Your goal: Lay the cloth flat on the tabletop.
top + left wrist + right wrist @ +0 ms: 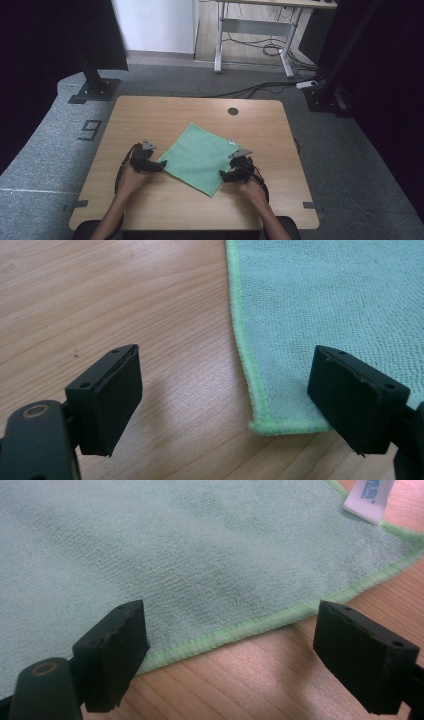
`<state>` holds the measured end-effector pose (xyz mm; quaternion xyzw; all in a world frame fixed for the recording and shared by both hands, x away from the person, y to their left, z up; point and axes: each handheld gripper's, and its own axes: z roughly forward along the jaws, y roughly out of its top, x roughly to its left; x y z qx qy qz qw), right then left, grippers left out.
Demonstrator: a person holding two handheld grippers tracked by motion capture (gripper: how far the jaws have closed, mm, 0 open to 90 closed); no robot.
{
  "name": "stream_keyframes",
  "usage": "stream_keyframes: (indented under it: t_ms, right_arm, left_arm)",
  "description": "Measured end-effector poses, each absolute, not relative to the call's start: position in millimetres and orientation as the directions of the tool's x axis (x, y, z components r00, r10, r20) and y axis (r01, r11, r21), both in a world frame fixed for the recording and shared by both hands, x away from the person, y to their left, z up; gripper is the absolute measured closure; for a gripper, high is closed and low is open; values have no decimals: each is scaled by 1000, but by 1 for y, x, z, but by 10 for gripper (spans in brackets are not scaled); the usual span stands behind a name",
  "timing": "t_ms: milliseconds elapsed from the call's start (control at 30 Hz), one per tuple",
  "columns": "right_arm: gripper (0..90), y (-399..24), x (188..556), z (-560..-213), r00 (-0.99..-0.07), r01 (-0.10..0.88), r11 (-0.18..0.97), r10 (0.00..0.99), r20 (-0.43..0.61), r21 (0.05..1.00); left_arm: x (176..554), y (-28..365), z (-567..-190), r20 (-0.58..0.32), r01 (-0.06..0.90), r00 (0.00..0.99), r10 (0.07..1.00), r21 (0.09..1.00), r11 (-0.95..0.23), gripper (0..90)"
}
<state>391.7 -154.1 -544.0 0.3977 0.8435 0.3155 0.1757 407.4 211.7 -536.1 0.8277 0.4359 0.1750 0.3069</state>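
Green cloth (199, 157) lies flat on the wooden table (150, 115), turned like a diamond, its corners at 12, 3, 6 and 9 o'clock. White tag (232, 142) at the 3 o'clock corner.

Left gripper (161, 165) sits at the cloth's 9 o'clock corner, jaws spread wide, nothing pinched. In the left gripper view (225, 405) one jaw stands over bare wood, the other over the cloth's (340, 305) corner; the bright green hem (240, 340) runs up between them.

Right gripper (223, 174) at the cloth's 4 o'clock edge, below the tag corner. Jaws wide, holding nothing. In the right gripper view (230, 655) the hem (260, 622) crosses the gap between the jaws; one jaw over cloth (175, 545), the other over wood. Tag (369, 497) at 1 o'clock.

Both hands low, close to the tabletop.
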Motion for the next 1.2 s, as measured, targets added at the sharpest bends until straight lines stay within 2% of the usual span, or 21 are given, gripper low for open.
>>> stream_keyframes:
  t_ms: [233,467,633,933,1000,1200]
  right_arm:
    - [135,-157,391,-543,-612,560,493,788,-69,666]
    - [136,-168,394,-542,-576,575,484,812,-94,660]
    - [135,-177,397,-542,-558,594,462,826,-76,659]
    - [135,-180,396,-541,-553,593,468,828,-92,655]
    - [135,-183,397,-541,-550,596,468,830,-93,652]
    - [136,-188,399,-540,-538,602,468,836,-104,646]
  left_arm:
    - [404,207,-542,28,616,557,830,657,-435,146]
    - [396,195,-541,27,596,606,795,647,-476,143]
    - [413,181,-530,18,565,615,788,686,-457,145]
    - [453,155,-538,121,570,592,797,637,-520,147]
    - [453,155,-539,90,583,580,810,648,-490,146]
    - [443,163,-539,81,596,563,822,649,-472,146]
